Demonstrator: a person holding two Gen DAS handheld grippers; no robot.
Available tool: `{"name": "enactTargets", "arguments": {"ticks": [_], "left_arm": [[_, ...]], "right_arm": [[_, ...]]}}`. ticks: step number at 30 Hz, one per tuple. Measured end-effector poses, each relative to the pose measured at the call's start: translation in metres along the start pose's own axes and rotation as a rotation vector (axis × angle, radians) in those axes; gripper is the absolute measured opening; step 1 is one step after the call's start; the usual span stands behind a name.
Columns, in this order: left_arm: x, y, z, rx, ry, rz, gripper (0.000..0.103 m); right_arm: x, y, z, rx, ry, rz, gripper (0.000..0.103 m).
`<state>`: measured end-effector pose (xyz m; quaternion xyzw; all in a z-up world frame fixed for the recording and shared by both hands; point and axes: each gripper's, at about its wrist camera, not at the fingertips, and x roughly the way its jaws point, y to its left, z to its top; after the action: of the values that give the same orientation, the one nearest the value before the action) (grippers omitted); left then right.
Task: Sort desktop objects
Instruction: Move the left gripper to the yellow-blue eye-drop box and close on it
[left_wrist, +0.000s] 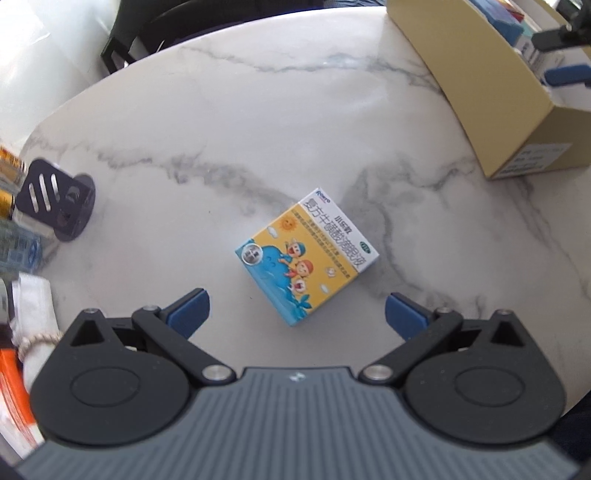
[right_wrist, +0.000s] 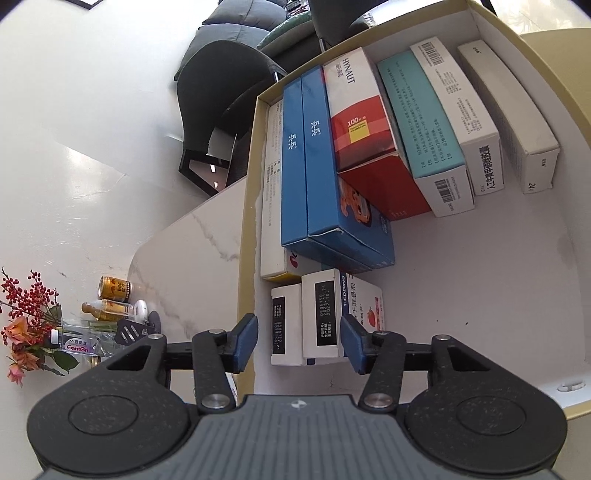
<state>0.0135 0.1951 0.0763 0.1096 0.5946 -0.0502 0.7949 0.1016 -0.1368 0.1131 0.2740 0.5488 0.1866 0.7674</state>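
Note:
A small yellow and blue eye-drop box (left_wrist: 306, 256) lies flat on the marble table (left_wrist: 221, 129). My left gripper (left_wrist: 295, 301) hangs just above its near end, open wide, touching nothing. My right gripper (right_wrist: 298, 325) is inside the tan cardboard box (right_wrist: 249, 206), pointing down. Two small white medicine boxes (right_wrist: 321, 314) stand between its blue pads. The right pad is against the larger box and the left pad (right_wrist: 245, 339) stands clear, so nothing is gripped. Several larger medicine boxes (right_wrist: 354, 122) are stacked deeper in the cardboard box.
The cardboard box (left_wrist: 480, 92) sits at the table's far right, with the right gripper's fingers (left_wrist: 565, 72) over it. A black slotted holder (left_wrist: 59, 199), a gold can (right_wrist: 114, 288), a water bottle (right_wrist: 79, 345) and flowers (right_wrist: 26, 325) crowd the left side. A dark chair (right_wrist: 221, 92) stands beyond.

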Motion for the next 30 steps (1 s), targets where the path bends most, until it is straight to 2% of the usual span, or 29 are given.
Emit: {"name": "enactTargets", "arguments": {"ticks": [11,14,16,19,22,30], "left_arm": [[0.026,-0.001,0.014,0.292,0.008,-0.007,0.103],[0.034,-0.003,0.018,0.378,0.018,-0.047,0.103],[0.042,-0.002,0.021,0.401,0.046,-0.075,0.103],[0.050,-0.001,0.024,0.392,0.069,-0.096,0.103],[0.050,-0.003,0.024,0.384,0.059,-0.099,0.103],[0.050,0.001,0.019,0.286,0.046,-0.147,0.102]], "right_arm": [[-0.015,0.001,-0.002,0.004,-0.027,-0.006,0.054],[-0.016,-0.004,0.002,-0.002,-0.023,-0.002,0.054],[-0.018,-0.003,0.003,-0.007,-0.023,0.000,0.054],[-0.022,0.004,0.000,-0.027,-0.030,0.005,0.054],[-0.026,0.012,-0.001,-0.043,-0.036,0.016,0.054],[-0.031,0.020,-0.002,-0.074,-0.044,0.009,0.052]]}}
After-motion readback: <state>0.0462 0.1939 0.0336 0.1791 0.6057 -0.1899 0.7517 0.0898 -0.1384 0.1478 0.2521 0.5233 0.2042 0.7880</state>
